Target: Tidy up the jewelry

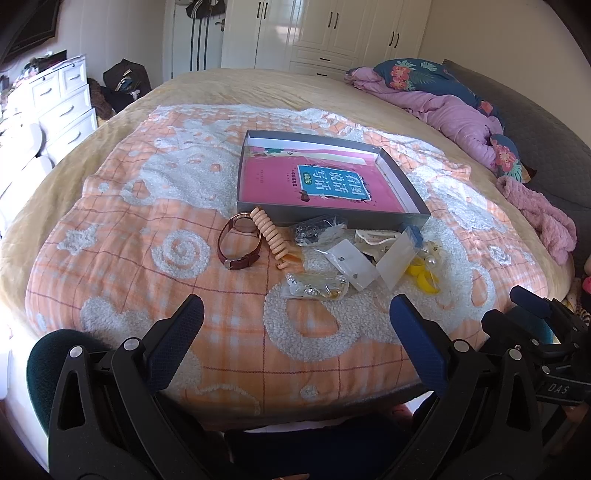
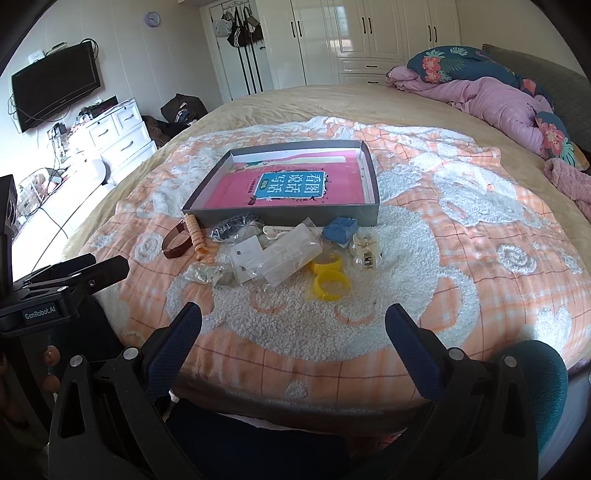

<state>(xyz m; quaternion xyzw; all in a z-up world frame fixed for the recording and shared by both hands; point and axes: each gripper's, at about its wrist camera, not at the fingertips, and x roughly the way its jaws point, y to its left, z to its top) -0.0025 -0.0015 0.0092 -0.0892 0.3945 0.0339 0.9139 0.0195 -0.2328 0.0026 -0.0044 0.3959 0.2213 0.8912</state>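
Observation:
A shallow grey box [image 1: 332, 214] [image 2: 280, 214] holding a pink book lies on the orange-and-white blanket. In front of it sits a loose pile: a brown-strapped watch [image 1: 240, 243] [image 2: 173, 242], a peach coiled band [image 1: 269, 236] [image 2: 195, 236], clear bags of jewelry [image 1: 317, 288] [image 2: 243, 258], yellow rings [image 1: 424, 278] [image 2: 328, 277], a blue piece [image 2: 340, 227] and pearl earrings [image 2: 364, 254]. My left gripper [image 1: 295, 314] hovers open, near the pile's front, holding nothing. My right gripper [image 2: 293, 321] is also open and empty, just short of the yellow rings.
The blanket [image 1: 147, 295] covers a tan bed. A purple quilt and floral pillow [image 1: 443, 99] lie at the far right. White drawers [image 1: 62, 107] stand left of the bed, wardrobes [image 2: 369, 33] behind, a wall TV [image 2: 55, 88] at left.

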